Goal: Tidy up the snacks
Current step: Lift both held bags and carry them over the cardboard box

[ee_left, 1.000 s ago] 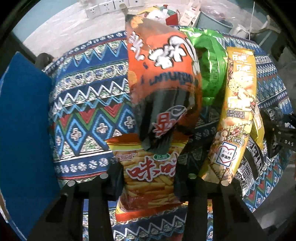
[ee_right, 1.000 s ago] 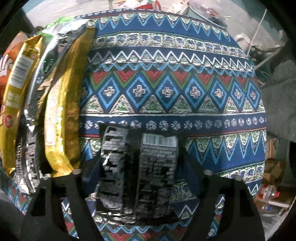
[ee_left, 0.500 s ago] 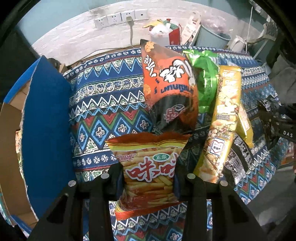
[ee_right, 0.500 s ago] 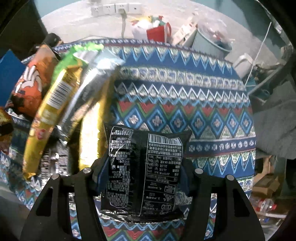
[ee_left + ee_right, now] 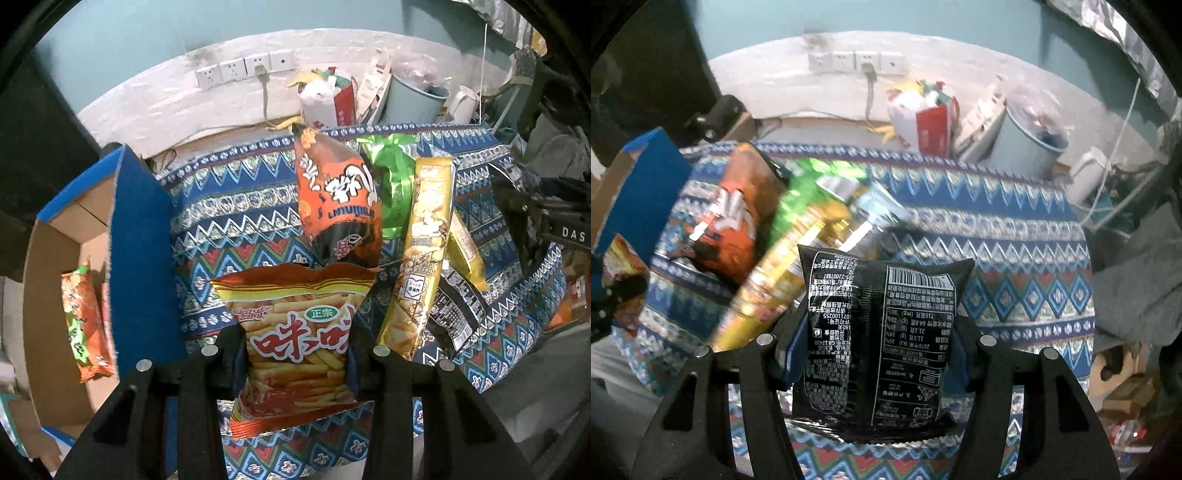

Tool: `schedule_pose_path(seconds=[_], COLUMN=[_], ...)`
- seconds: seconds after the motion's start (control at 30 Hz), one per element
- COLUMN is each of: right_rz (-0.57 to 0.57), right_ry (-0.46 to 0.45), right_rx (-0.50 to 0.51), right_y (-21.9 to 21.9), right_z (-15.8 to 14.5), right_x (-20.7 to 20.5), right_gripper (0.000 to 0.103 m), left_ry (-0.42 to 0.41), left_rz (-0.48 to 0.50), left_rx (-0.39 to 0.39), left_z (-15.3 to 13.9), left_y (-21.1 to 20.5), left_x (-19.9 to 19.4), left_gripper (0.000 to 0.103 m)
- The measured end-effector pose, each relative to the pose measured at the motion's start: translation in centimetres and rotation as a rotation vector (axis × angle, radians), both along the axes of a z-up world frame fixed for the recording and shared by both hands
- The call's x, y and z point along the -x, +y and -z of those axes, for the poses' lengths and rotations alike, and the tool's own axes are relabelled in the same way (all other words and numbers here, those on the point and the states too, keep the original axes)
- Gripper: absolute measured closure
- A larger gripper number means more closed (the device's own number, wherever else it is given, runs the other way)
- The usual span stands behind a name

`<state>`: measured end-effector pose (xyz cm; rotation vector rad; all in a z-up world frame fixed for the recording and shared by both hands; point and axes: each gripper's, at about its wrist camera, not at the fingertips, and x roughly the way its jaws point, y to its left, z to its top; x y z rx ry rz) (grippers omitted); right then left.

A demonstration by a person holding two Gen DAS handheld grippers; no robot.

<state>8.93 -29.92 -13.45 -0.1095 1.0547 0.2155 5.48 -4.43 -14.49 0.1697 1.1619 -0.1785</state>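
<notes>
My left gripper (image 5: pixel 295 358) is shut on an orange fries snack bag (image 5: pixel 295 325), held above the patterned tablecloth (image 5: pixel 236 206). My right gripper (image 5: pixel 875 354) is shut on a black snack packet (image 5: pixel 879 332), its printed back facing the camera, also lifted off the cloth. On the table lie an orange-and-black bag (image 5: pixel 338 199), a green packet (image 5: pixel 395 184), a long yellow packet (image 5: pixel 421 251) and a black-and-silver packet (image 5: pixel 454 314). The same pile shows blurred in the right wrist view, with the orange bag (image 5: pixel 731 221) at its left.
A blue-sided cardboard box (image 5: pixel 140 236) stands open at the table's left, holding an orange-and-green packet (image 5: pixel 83 314). Behind the table are wall sockets (image 5: pixel 243 68), a red-and-white bag (image 5: pixel 332 103), a pale bucket (image 5: pixel 413 96) and a white jug (image 5: pixel 463 105).
Both grippers rose and tilted up with their packets. The table shrank in both views; the wall, sockets and the open box came into sight. The right view's pile shifted left.
</notes>
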Motion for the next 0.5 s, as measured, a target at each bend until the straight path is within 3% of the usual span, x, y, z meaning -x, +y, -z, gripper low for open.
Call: schedule_pose_path(seconds=[0.23,0.5], right_rz=[-0.053,-0.111], right_ry=[-0.045,-0.084], right_rx=[-0.052,-0.082], right_y=[3.1,6.3], right_z=[-2.2,-4.1], right_x=[0.1,0.3], right_gripper=[0.042,0.042], left_ry=[-0.022,-0.080], left_rz=[-0.009,-0.006], left_rx=[0.042,0.010], left_z=[-1.8,-3.5], left_y=[1.1,2.6], left_x=[0.8,1.7], left_gripper=[0.062,0.062])
